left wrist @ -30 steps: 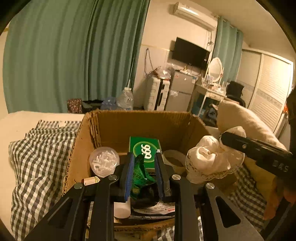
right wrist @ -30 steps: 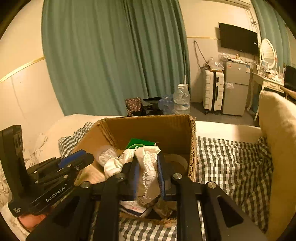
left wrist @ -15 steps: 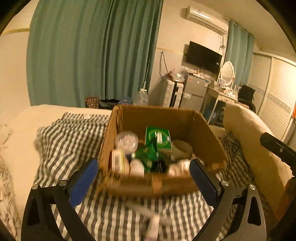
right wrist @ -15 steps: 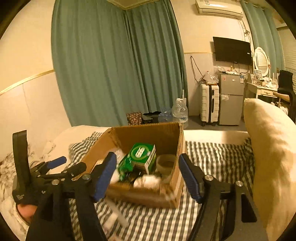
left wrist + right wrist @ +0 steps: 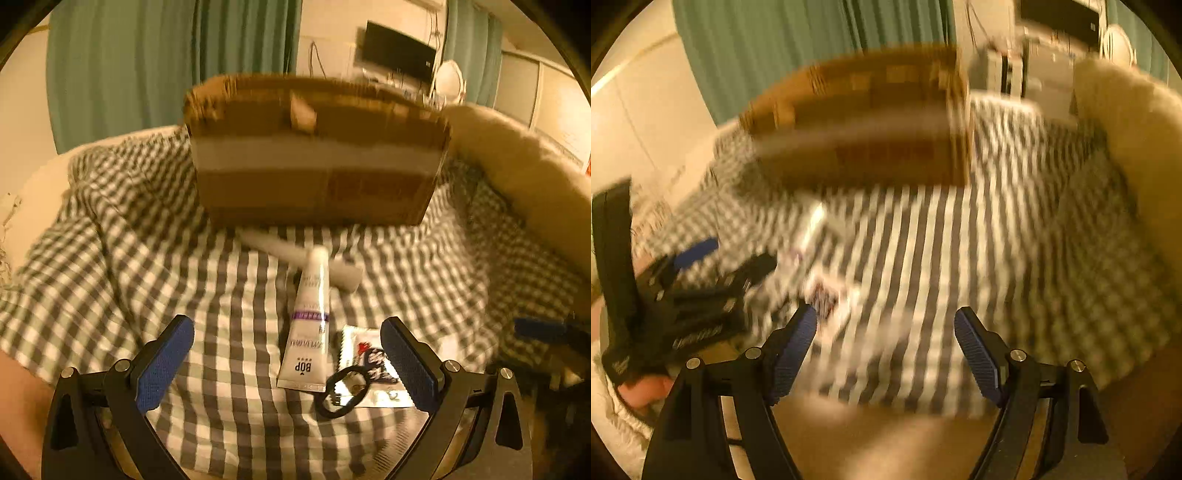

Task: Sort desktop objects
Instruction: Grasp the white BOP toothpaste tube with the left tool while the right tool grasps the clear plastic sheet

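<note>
A cardboard box stands on the checked bedspread; its contents are hidden from this low angle. In front of it lie a white BOP tube, a pale cylinder, a snack packet and a black ring clip. My left gripper is open and empty, low over the tube. My right gripper is open and empty over the bedspread; its view is blurred. The box and the left gripper show there too.
A cream pillow lies to the right of the box and also shows in the right wrist view. Green curtains hang behind. A TV and a mirror are at the back right.
Both grippers let go of the green packet and the white lace cloth in the box, opened wide, then pulled back and dropped low over the bedspread items.
</note>
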A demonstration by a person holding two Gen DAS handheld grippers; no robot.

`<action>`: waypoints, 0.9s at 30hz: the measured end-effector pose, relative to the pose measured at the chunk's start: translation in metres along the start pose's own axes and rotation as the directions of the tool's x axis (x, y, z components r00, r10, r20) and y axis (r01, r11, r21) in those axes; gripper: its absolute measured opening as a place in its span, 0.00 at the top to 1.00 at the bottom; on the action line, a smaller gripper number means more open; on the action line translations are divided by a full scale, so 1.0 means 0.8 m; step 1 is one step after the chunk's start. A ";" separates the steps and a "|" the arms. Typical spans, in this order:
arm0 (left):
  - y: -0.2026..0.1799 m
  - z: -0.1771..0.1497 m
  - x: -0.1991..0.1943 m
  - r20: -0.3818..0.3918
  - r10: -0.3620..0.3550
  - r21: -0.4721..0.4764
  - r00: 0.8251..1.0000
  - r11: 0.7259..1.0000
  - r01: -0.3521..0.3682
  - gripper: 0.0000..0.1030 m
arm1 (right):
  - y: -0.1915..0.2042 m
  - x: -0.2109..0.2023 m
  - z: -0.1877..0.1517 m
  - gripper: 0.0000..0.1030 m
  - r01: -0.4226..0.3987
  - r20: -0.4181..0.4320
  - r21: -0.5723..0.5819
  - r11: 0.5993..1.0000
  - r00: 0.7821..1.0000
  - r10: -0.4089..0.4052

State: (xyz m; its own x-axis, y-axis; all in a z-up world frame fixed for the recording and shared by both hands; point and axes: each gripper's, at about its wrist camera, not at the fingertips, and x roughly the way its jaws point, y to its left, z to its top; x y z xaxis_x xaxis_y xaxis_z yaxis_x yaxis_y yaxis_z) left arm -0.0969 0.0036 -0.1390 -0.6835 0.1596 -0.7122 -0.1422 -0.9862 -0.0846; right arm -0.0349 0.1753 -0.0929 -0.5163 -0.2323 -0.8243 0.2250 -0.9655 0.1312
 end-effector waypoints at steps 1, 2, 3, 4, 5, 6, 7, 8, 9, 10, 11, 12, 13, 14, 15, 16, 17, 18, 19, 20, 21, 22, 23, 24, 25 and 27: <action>0.001 -0.001 0.005 -0.003 -0.011 -0.005 1.000 1.000 0.011 0.00 | 0.003 0.008 -0.007 0.26 -0.006 -0.024 0.003 1.000 1.000 0.006; 0.003 -0.001 0.010 -0.005 -0.023 -0.011 1.000 1.000 0.023 0.00 | 0.008 0.015 -0.013 0.26 -0.004 -0.043 0.000 1.000 0.999 0.004; 0.005 0.000 0.015 -0.007 -0.037 -0.020 0.999 0.999 0.037 0.00 | 0.014 0.022 -0.017 0.26 0.011 -0.058 -0.010 1.000 0.998 -0.012; 0.006 0.001 0.021 -0.013 -0.048 -0.031 0.999 0.998 0.047 0.00 | 0.018 0.027 -0.019 0.26 0.017 -0.065 -0.018 1.000 0.998 -0.018; 0.008 0.002 0.028 -0.019 -0.052 -0.046 0.998 0.998 0.051 0.00 | 0.021 0.033 -0.021 0.27 0.019 -0.075 -0.022 1.000 0.997 -0.021; 0.009 0.003 0.032 -0.021 -0.058 -0.058 0.998 0.997 0.057 0.00 | 0.024 0.041 -0.022 0.30 0.018 -0.086 -0.018 1.000 0.996 -0.020; 0.012 0.006 0.038 -0.024 -0.066 -0.072 0.998 0.995 0.064 0.00 | 0.026 0.047 -0.023 0.33 0.020 -0.095 -0.012 1.000 0.995 -0.021; 0.014 0.008 0.043 -0.028 -0.075 -0.084 0.997 0.994 0.072 0.00 | 0.026 0.053 -0.024 0.34 0.026 -0.106 -0.003 1.000 0.994 -0.026; 0.016 0.010 0.049 -0.036 -0.085 -0.100 0.996 0.992 0.081 0.00 | 0.024 0.061 -0.024 0.35 0.025 -0.120 0.012 1.000 0.992 -0.024; 0.018 0.011 0.058 -0.048 -0.098 -0.118 0.994 0.989 0.092 0.00 | 0.021 0.066 -0.024 0.35 0.020 -0.132 0.030 0.999 0.991 -0.016; 0.020 0.011 0.066 -0.066 -0.108 -0.135 0.992 0.986 0.098 0.00 | 0.019 0.073 -0.025 0.35 0.011 -0.142 0.052 0.999 0.990 -0.004; 0.021 0.011 0.072 -0.076 -0.110 -0.141 0.991 0.985 0.099 0.00 | 0.017 0.079 -0.025 0.35 0.010 -0.148 0.067 0.998 0.989 0.000; 0.022 0.011 0.076 -0.078 -0.108 -0.137 0.991 0.986 0.096 0.03 | 0.017 0.082 -0.025 0.35 0.012 -0.146 0.070 0.997 0.989 -0.002; 0.021 0.010 0.076 -0.074 -0.102 -0.126 0.992 0.988 0.092 0.07 | 0.017 0.084 -0.024 0.36 0.014 -0.139 0.068 0.998 0.990 -0.005; 0.019 0.010 0.075 -0.066 -0.093 -0.100 0.994 0.991 0.086 0.22 | 0.020 0.086 -0.024 0.40 0.021 -0.130 0.056 0.998 0.991 -0.013; 0.018 0.011 0.075 -0.070 -0.086 -0.084 0.994 0.993 0.080 0.42 | 0.022 0.086 -0.023 0.50 0.025 -0.121 0.041 0.999 0.992 -0.020; 0.017 0.010 0.075 -0.075 -0.081 -0.068 0.994 0.995 0.076 0.50 | 0.023 0.086 -0.021 0.56 0.026 -0.111 0.029 0.999 0.994 -0.022; 0.017 0.010 0.073 -0.071 -0.088 -0.054 0.994 0.995 0.084 0.63 | 0.025 0.086 -0.019 0.68 0.016 -0.109 0.021 1.000 0.994 -0.014; 0.018 0.009 0.071 -0.067 -0.101 -0.053 0.993 0.994 0.097 0.69 | 0.025 0.087 -0.018 0.77 0.016 -0.112 0.016 1.000 0.994 -0.014; 0.017 0.009 0.067 -0.059 -0.100 -0.047 0.993 0.994 0.097 0.70 | 0.025 0.086 -0.018 0.81 0.017 -0.109 0.007 1.000 0.994 -0.016; 0.018 0.008 0.064 -0.056 -0.099 -0.041 0.994 0.994 0.096 0.74 | 0.025 0.084 -0.018 0.88 0.013 -0.105 -0.002 1.000 0.994 -0.014; 0.018 0.008 0.061 -0.058 -0.096 -0.034 0.994 0.995 0.094 0.74 | 0.025 0.083 -0.017 0.91 0.005 -0.104 -0.006 1.000 0.995 -0.006; 0.018 0.007 0.059 -0.058 -0.096 -0.034 0.994 0.995 0.094 0.74 | 0.025 0.080 -0.017 0.92 -0.006 -0.105 -0.009 1.000 0.994 0.005; 0.020 0.007 0.055 -0.054 -0.100 -0.041 0.994 0.994 0.097 0.74 | 0.025 0.076 -0.018 0.96 -0.018 -0.102 -0.014 1.000 0.995 0.017; 0.019 0.007 0.051 -0.049 -0.105 -0.051 0.993 0.993 0.102 0.74 | 0.025 0.072 -0.018 0.97 -0.025 -0.099 -0.020 0.999 0.995 0.023; 0.020 0.007 0.040 -0.038 -0.104 -0.057 0.994 0.993 0.102 0.74 | 0.025 0.060 -0.019 0.97 -0.037 -0.088 -0.029 0.999 0.996 0.034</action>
State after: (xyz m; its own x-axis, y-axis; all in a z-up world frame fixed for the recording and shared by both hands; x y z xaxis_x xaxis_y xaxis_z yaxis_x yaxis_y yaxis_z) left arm -0.1249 -0.0070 -0.1590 -0.6371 0.2595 -0.7258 -0.1700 -0.9657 -0.1961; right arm -0.0425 0.1466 -0.1388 -0.4337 -0.2539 -0.8646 0.2678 -0.9525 0.1454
